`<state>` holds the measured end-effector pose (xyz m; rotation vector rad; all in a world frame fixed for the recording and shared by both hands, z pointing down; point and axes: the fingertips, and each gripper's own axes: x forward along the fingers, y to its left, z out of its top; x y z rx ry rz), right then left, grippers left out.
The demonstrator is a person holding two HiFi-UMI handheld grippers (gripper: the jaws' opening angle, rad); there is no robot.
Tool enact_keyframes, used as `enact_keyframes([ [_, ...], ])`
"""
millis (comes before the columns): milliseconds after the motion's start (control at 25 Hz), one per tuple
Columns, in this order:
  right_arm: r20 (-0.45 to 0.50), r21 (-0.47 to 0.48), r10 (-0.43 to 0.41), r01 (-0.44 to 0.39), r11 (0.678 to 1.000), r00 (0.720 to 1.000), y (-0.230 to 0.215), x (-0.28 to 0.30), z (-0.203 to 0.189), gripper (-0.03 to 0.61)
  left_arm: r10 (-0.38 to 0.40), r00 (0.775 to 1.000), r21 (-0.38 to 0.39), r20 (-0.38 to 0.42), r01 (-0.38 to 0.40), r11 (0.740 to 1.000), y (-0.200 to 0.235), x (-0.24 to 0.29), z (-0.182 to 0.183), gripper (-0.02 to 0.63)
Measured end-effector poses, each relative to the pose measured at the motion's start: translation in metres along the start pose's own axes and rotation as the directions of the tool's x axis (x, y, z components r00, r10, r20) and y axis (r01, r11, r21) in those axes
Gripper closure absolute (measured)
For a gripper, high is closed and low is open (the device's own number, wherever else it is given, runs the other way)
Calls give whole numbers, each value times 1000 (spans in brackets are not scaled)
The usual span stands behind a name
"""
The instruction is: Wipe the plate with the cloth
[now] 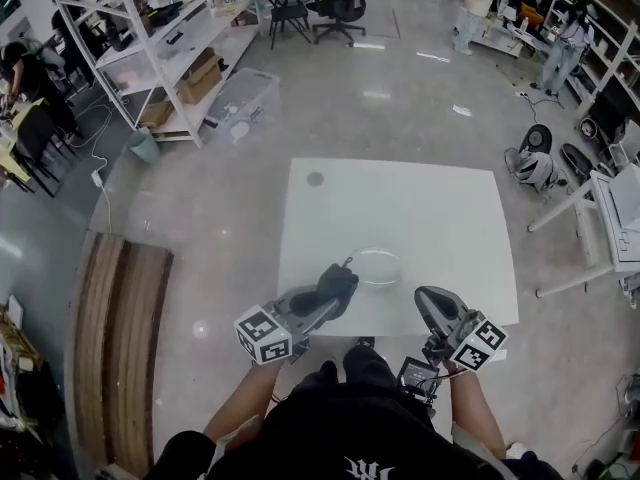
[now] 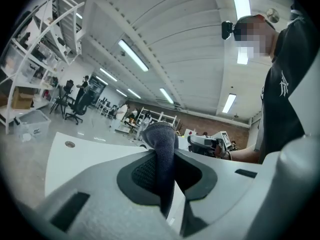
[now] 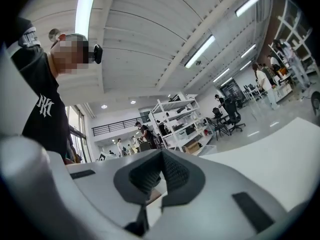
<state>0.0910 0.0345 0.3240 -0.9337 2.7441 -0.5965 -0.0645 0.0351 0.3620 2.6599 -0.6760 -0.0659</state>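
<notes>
A clear glass plate (image 1: 378,266) rests near the front edge of the white table (image 1: 400,203). My left gripper (image 1: 325,303) is just left of the plate, shut on a dark grey-blue cloth (image 1: 333,284). In the left gripper view the cloth (image 2: 161,151) stands bunched between the jaws and pokes out past them. My right gripper (image 1: 433,305) hovers at the table's front edge, right of the plate. In its own view the right gripper (image 3: 161,156) is shut with nothing between the pads. Both grippers point upward, so the plate is out of both gripper views.
A small round hole (image 1: 315,179) marks the table's far left corner. A wooden bench (image 1: 120,348) lies on the floor to the left. White shelving (image 1: 165,38) and a plastic bin (image 1: 243,103) stand behind, with another desk (image 1: 615,218) at right.
</notes>
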Motion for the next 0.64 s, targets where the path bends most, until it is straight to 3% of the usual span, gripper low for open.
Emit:
enact_keyframes([
  [320,5,-55,-4,4,998,1000,53,-28,-9,575,-22,1000,-15,18,22,1000,-41,-33,-18,563],
  [640,-11,-95,17,-18,995,1000,82,-67,-2,575,-17,999,23,31,16,1000,-85,-43,-5,563],
])
